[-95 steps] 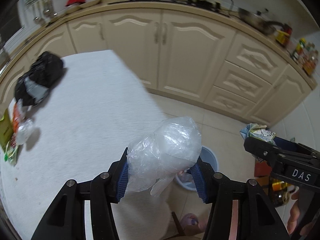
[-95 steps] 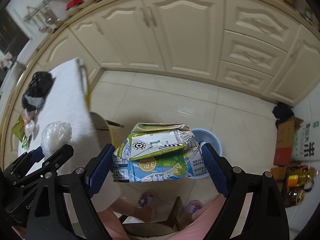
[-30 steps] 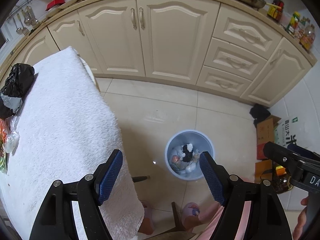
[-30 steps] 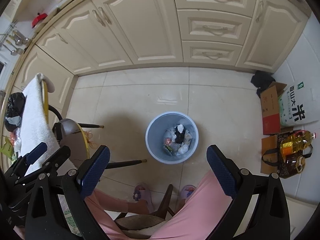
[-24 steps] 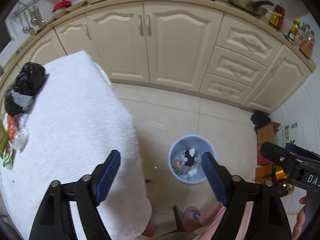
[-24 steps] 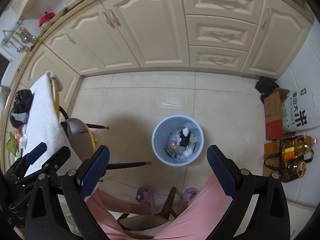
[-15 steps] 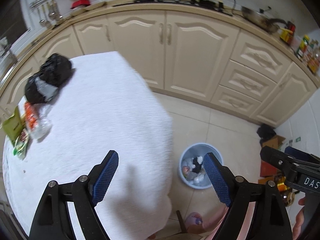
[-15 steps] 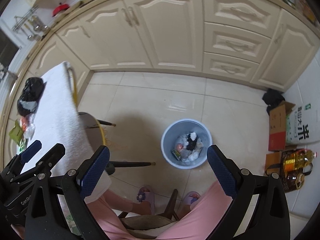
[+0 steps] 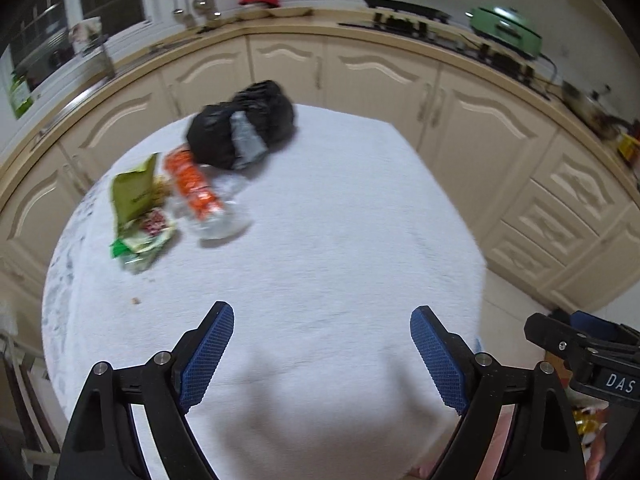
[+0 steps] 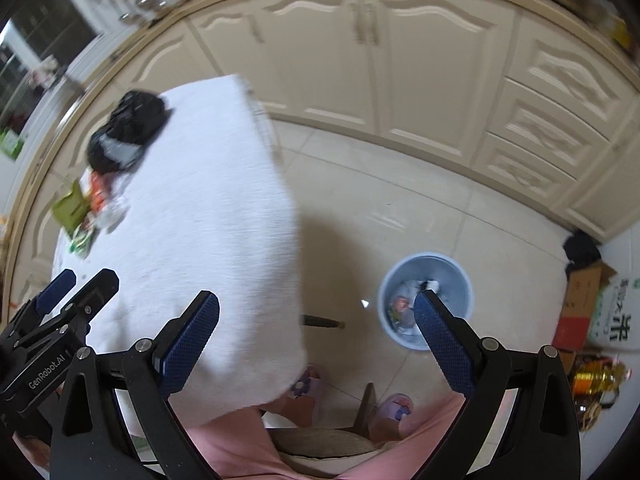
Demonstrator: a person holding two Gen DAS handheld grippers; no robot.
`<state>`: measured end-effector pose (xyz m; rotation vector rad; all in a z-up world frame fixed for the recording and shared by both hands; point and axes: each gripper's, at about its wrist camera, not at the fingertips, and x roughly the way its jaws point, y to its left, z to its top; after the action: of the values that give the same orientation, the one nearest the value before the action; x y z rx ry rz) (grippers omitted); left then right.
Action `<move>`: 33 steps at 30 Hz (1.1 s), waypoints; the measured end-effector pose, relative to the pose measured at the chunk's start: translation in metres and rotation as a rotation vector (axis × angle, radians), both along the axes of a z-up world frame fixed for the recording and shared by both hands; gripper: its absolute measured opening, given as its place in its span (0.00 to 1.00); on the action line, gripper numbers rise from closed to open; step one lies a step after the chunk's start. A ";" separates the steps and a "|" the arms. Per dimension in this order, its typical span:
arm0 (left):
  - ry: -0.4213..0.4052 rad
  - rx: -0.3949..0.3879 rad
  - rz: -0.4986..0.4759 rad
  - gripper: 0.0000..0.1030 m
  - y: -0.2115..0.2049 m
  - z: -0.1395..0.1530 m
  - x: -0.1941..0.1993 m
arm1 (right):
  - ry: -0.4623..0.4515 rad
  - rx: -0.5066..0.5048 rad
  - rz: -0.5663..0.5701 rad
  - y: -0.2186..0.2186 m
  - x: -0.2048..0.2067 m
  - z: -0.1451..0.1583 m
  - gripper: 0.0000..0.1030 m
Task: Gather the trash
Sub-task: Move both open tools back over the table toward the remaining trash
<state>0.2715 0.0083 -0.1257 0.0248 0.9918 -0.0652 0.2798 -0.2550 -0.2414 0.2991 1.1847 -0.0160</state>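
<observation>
My left gripper (image 9: 322, 318) hangs over the near half of the white-clothed table (image 9: 340, 240), its jaws opening with nothing between them. At the table's far left lie a black bag (image 9: 244, 126), an orange-labelled clear wrapper (image 9: 198, 190) and green snack packets (image 9: 138, 208). My right gripper (image 10: 316, 308) stands open and empty above the table's right edge and the floor. The blue bin (image 10: 426, 300) with trash inside sits on the floor, partly behind the right fingertip. The black bag (image 10: 128, 136) and the green packets (image 10: 74, 208) also show in the right wrist view.
Cream kitchen cabinets (image 9: 460, 128) curve behind the table under a counter with a green appliance (image 9: 506, 26). A cardboard box (image 10: 582, 304), a rice sack and an oil bottle (image 10: 600, 380) stand at the right wall. The person's pink trousers and slippers (image 10: 394, 406) are below.
Both grippers swung left from above the bin toward the table. The left view now looks at the table's trash; the bin has slid out of it. Both jaws are empty.
</observation>
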 end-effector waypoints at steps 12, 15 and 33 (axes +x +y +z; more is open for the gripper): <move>0.034 -0.028 0.227 0.87 0.099 0.003 -0.004 | 0.033 0.010 0.214 0.097 0.045 -0.007 0.96; 0.045 -0.045 0.262 0.87 0.120 0.001 0.004 | 0.042 0.014 0.250 0.116 0.056 -0.010 0.96; 0.103 -0.178 0.370 0.92 0.182 -0.038 0.113 | 0.068 0.007 0.358 0.186 0.137 -0.018 0.96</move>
<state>0.3841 0.1899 -0.1640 -0.3274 1.0759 0.1859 0.4168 -0.0689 -0.2596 0.0905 1.2924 0.2922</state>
